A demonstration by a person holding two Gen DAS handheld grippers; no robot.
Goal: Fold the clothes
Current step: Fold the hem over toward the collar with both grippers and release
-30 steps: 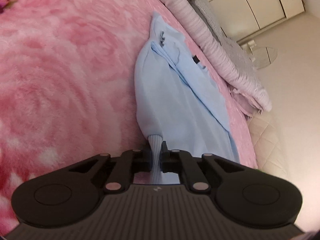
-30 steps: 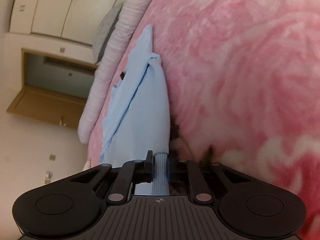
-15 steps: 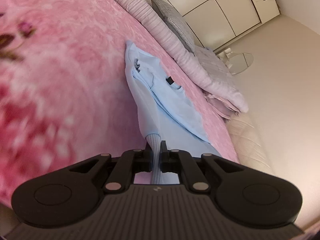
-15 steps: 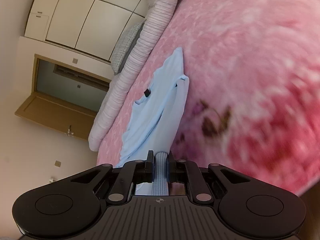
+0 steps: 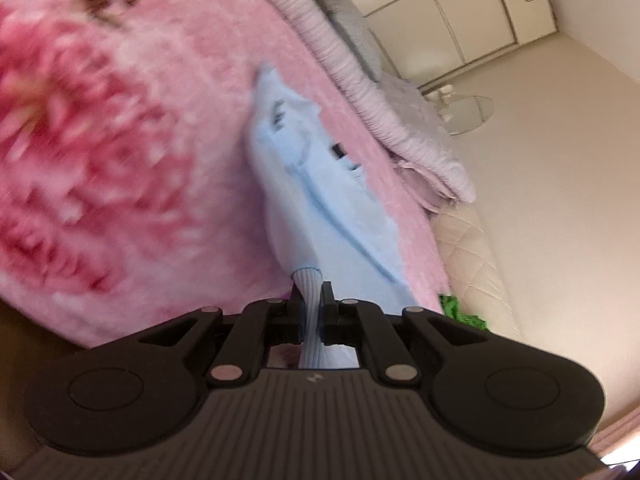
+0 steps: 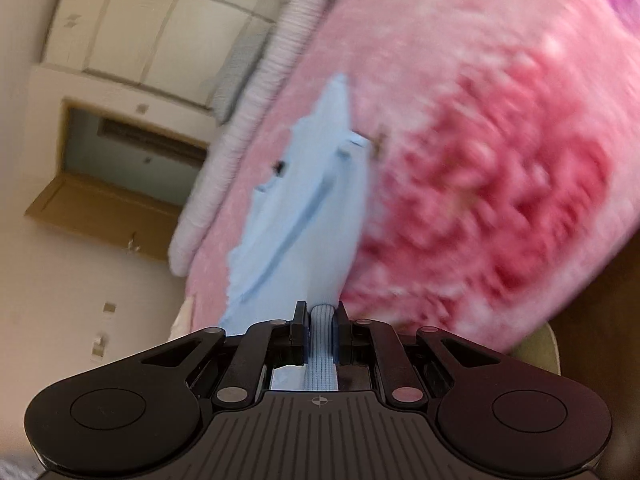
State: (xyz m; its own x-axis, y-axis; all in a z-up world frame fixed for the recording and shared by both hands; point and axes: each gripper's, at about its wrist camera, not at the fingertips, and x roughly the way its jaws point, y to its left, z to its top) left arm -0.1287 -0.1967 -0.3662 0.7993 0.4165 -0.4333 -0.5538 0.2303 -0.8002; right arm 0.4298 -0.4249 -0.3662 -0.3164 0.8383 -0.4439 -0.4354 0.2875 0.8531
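The left gripper (image 5: 311, 300) is clamped narrow on the ribbed hem (image 5: 309, 280) of a pale blue garment (image 5: 304, 184), and the right gripper (image 6: 322, 316) is likewise closed on a ribbed band (image 6: 321, 344) at the garment's (image 6: 308, 208) other corner. From both claws the cloth is seen stretched outward in a long, creased strip across the pink floral blanket (image 5: 120, 140), its far end lying near the striped bolster (image 5: 360, 80).

The step in hand is judged to be a drag-and-straighten: the garment is held by its hem at two points and drawn toward the bed's near edge so it can be laid flat. The next move probably calls for even tension in both grips, the hem lowered onto the blanket, and the crease down the middle smoothed before any fold is made.

A green item (image 5: 460, 312) beside the bed is shown only in the left view; a wooden-framed recess (image 6: 120, 168) in the wall is shown only in the right view
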